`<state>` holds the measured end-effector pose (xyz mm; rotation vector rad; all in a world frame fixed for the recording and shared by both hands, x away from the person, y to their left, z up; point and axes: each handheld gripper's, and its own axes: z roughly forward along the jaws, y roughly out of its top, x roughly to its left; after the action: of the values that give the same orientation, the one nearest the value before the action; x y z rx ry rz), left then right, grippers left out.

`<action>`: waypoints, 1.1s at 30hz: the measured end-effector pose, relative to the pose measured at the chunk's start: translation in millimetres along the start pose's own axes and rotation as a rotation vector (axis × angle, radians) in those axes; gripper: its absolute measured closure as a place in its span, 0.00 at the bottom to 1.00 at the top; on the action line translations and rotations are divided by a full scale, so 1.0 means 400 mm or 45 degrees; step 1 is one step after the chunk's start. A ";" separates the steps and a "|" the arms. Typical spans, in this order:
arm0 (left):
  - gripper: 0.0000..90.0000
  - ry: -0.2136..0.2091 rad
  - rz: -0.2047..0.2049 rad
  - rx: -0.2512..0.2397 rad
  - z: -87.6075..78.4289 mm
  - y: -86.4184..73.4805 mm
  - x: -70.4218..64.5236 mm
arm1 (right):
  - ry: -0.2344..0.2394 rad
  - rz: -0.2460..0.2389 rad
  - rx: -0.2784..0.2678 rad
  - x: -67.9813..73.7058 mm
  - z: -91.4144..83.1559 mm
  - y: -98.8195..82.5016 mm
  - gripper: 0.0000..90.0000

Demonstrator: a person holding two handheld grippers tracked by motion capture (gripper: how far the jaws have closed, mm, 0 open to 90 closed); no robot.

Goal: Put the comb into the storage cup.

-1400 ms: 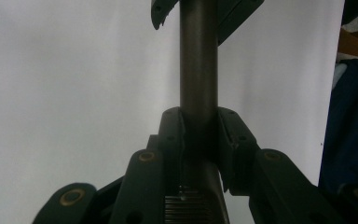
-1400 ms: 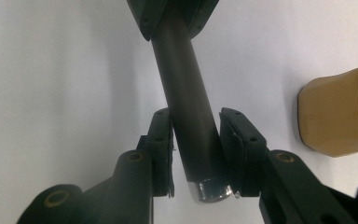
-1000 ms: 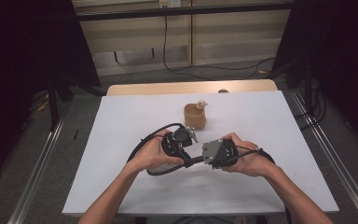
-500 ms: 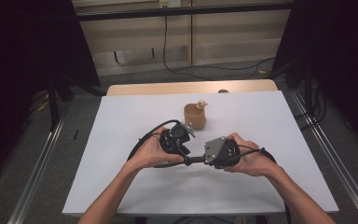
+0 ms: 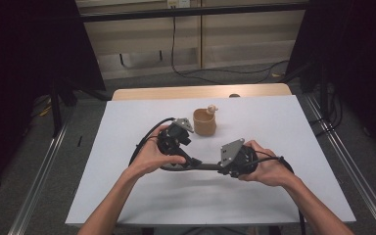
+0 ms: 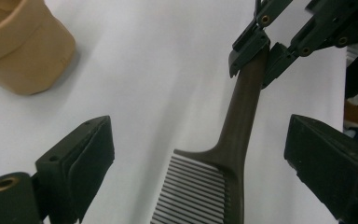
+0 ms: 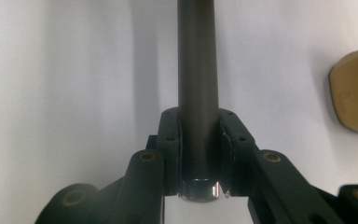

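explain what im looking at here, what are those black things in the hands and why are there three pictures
There is no robot: a person holds a hand-held clamp, called a gripper, in each hand. The high view looks down from above on a white table. The other two pictures come from small cameras riding on each gripper, looking along its black jaws.

The right gripper is shut on the handle of a dark comb, its jaws pressed on both sides of the handle. The left gripper is open, its jaws spread to either side of the comb's toothed end without touching it.

Farther back on the table stands a small tan cup with some small pale object at its rim, too small to identify.
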<state>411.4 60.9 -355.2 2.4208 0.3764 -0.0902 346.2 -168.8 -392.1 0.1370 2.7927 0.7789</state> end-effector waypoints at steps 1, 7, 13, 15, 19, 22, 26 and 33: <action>0.08 0.012 0.008 -0.020 -0.005 -0.004 0.000 | 0.004 0.012 0.001 0.000 -0.002 -0.003 0.81; 0.06 0.049 -0.042 -0.209 -0.043 -0.021 0.003 | -0.012 0.070 -0.004 0.000 -0.007 -0.013 0.81; 0.06 0.083 -0.046 -0.261 -0.064 -0.038 -0.007 | -0.009 0.137 -0.023 -0.001 -0.013 -0.029 0.81; 0.07 0.103 -0.043 -0.268 -0.067 -0.043 -0.011 | -0.013 0.160 -0.035 -0.001 -0.016 -0.034 0.81; 0.06 0.116 -0.042 -0.302 -0.076 -0.050 -0.016 | -0.014 0.215 -0.055 -0.001 -0.022 -0.048 0.81; 0.06 0.136 -0.036 -0.314 -0.081 -0.056 -0.022 | -0.015 0.265 -0.055 0.004 -0.024 -0.058 0.81; 0.07 0.178 -0.043 -0.382 -0.090 -0.070 -0.031 | -0.032 0.325 -0.090 0.009 -0.034 -0.070 0.81; 0.06 0.213 -0.044 -0.446 -0.107 -0.098 -0.037 | -0.054 0.399 -0.139 0.014 -0.041 -0.090 0.81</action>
<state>384.4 113.4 -344.0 2.0809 0.4682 0.1525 335.6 -206.7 -398.5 0.5751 2.7143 0.9833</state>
